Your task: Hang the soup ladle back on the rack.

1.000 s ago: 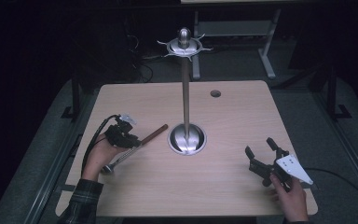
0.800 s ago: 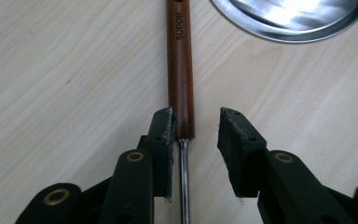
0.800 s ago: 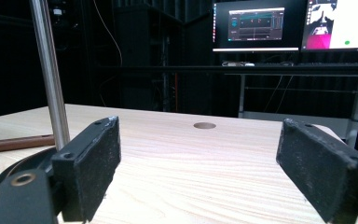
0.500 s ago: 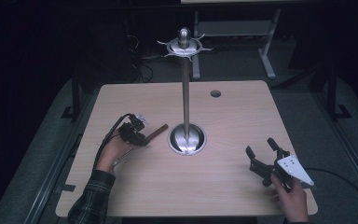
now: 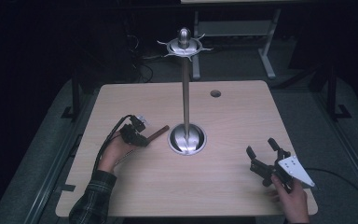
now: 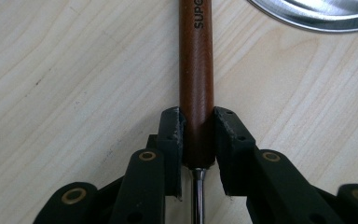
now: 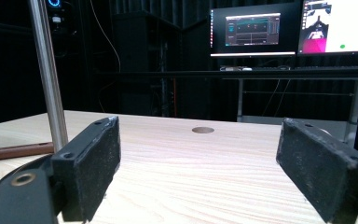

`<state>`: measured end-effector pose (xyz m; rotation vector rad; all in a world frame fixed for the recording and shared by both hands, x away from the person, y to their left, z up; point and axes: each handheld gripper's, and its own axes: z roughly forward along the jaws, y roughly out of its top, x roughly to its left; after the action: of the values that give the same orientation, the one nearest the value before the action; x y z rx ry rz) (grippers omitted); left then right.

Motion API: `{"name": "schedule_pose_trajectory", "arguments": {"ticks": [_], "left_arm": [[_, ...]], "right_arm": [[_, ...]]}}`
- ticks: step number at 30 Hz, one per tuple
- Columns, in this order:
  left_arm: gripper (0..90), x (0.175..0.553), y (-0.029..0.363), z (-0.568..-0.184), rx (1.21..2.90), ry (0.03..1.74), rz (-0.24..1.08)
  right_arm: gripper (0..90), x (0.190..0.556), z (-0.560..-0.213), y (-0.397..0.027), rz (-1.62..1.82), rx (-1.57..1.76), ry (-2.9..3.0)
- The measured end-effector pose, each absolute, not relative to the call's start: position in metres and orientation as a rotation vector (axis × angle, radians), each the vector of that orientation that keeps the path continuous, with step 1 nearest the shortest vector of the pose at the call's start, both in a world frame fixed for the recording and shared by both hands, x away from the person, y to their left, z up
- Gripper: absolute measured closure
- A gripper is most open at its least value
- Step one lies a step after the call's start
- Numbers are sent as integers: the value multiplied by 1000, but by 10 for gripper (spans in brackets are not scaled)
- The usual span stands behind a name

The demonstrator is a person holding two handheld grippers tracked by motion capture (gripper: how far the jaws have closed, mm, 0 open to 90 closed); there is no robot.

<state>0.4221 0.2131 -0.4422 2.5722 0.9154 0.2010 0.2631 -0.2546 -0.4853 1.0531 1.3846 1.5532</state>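
Clamping a round, glossy brown wooden handle [image 6: 196,84] — left gripper [image 6: 196,135]; right gripper [image 7: 200,163] gapes, empty.

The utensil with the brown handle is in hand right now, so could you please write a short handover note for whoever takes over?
Left gripper: jaws have just been closing and now clamp the brown handle of a utensil lying flat on the table, beside the steel stand's base.
Right gripper: open, empty, near the table's right front.
Done: handle gripped.
Left: lift it; probably hang it on the stand's top hooks.
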Motion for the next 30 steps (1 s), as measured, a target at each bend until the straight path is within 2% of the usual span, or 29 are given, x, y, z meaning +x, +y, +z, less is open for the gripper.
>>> {"name": "schedule_pose_trajectory", "arguments": {"ticks": [9,17,23,30], "left_arm": [[739,417,217,-444,2528,934,228],[741,416,224,-443,2499,963,192],[741,410,238,-431,2329,981,194],[741,396,240,-411,2230,941,215]], "right_arm": [[129,263,-485,-255,1558,1054,1381],[128,262,-485,-256,1566,1056,1370],[128,263,-485,-256,1563,1055,1374],[128,263,-485,-255,1561,1053,1384]]}}
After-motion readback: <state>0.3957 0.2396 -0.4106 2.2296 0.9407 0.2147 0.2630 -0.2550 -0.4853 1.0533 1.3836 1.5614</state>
